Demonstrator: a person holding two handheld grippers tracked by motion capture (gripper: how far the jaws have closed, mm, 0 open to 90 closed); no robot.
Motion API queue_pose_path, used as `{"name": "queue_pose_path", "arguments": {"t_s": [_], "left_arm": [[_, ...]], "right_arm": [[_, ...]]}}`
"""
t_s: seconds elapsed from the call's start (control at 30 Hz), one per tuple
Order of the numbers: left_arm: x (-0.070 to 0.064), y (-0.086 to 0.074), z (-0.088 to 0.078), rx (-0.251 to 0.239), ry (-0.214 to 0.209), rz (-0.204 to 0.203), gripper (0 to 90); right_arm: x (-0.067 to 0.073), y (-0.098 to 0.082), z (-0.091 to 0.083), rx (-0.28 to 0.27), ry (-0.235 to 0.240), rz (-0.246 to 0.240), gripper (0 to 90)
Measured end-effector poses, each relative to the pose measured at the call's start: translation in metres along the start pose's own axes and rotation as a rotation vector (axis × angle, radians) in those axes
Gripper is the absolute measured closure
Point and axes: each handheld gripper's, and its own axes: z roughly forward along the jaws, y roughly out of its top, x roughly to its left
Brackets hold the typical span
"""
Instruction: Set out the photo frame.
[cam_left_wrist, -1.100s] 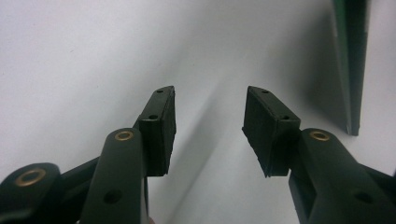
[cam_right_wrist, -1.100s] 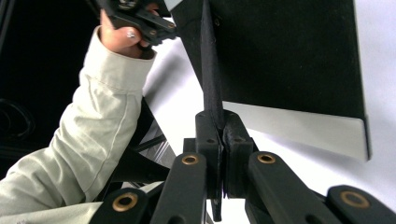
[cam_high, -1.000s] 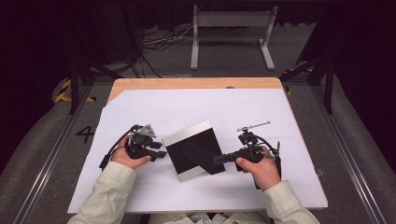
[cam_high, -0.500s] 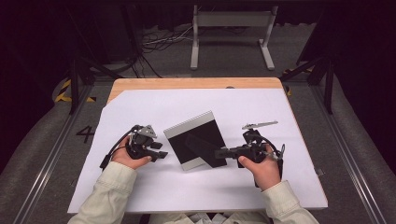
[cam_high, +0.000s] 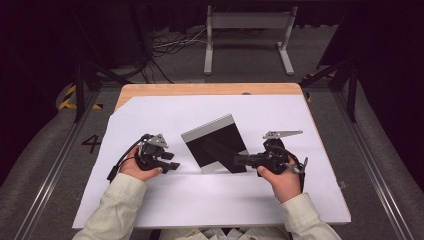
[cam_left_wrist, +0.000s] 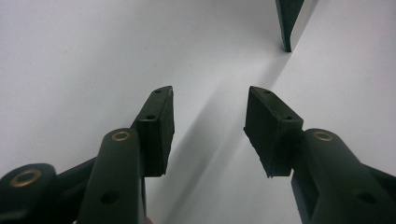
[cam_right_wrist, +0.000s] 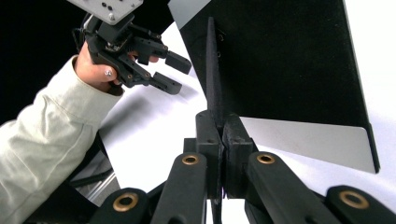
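Since a second ago: flat black panel with silver end bands (cam_high: 216, 145) swung from a low diamond-like lie to a steeper tilt, its far silver band now raised toward the far side of the table; right gripper (cam_high: 239, 160) shifted slightly inward with it. Left gripper (cam_high: 172, 161) unmoved, just left of the panel.

Right gripper: clamped tight on a thin black flap (cam_right_wrist: 212, 79) standing edge-on from the panel's dark face, as seen in the right gripper view. Pads (cam_right_wrist: 236, 135) pressed together with the flap between them. Near silver band (cam_right_wrist: 308, 140) of the panel just to the right of the jaws in that view.

Left gripper: jaws spread wide, nothing between them. Pads (cam_left_wrist: 161, 123) poised over bare white sheet (cam_left_wrist: 84, 60). Lower corner of the panel (cam_left_wrist: 287, 23) visible ahead, apart from the pads. Not touching the panel.

Panel position: middle of the white paper-covered table (cam_high: 310, 200), between the two grippers, tilted up off the surface on its near edge, lower right corner near the right gripper. Shadow cast on the sheet toward the left gripper.

Both hands in pale cream sleeves (cam_high: 117, 200), entering from the near edge.
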Motion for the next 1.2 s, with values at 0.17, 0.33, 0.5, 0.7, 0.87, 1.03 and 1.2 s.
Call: {"name": "queue_pose_path", "arguments": {"t_s": [0.17,0.33,0.5,0.7,0.87,1.03,1.2], "left_arm": [[0.0,0.0,0.0,0.001,-0.001,0.0,52.8],[0.0,0.0,0.0,0.0,-0.001,0.0,52.7],[0.0,0.0,0.0,-0.002,-0.003,-0.002,52.4],[0.0,0.0,0.0,-0.005,-0.003,-0.007,52.1],[0.0,0.0,-0.001,-0.005,-0.001,-0.004,51.9],[0.0,0.0,0.0,-0.005,-0.001,-0.002,51.9],[0.0,0.0,0.0,-0.004,-0.001,-0.001,51.8]], "right_arm": [[-0.002,0.0,-0.001,0.024,0.005,-0.073,87.4],[-0.004,-0.001,-0.003,0.053,0.014,-0.129,87.2],[-0.008,-0.006,-0.006,0.09,0.017,-0.175,86.8],[-0.008,-0.008,-0.008,0.149,0.008,-0.231,86.5],[-0.004,-0.009,-0.009,0.198,-0.005,-0.289,86.6],[-0.003,-0.011,-0.009,0.264,-0.014,-0.312,86.6],[-0.005,-0.012,-0.01,0.294,-0.024,-0.322,86.0]]}}
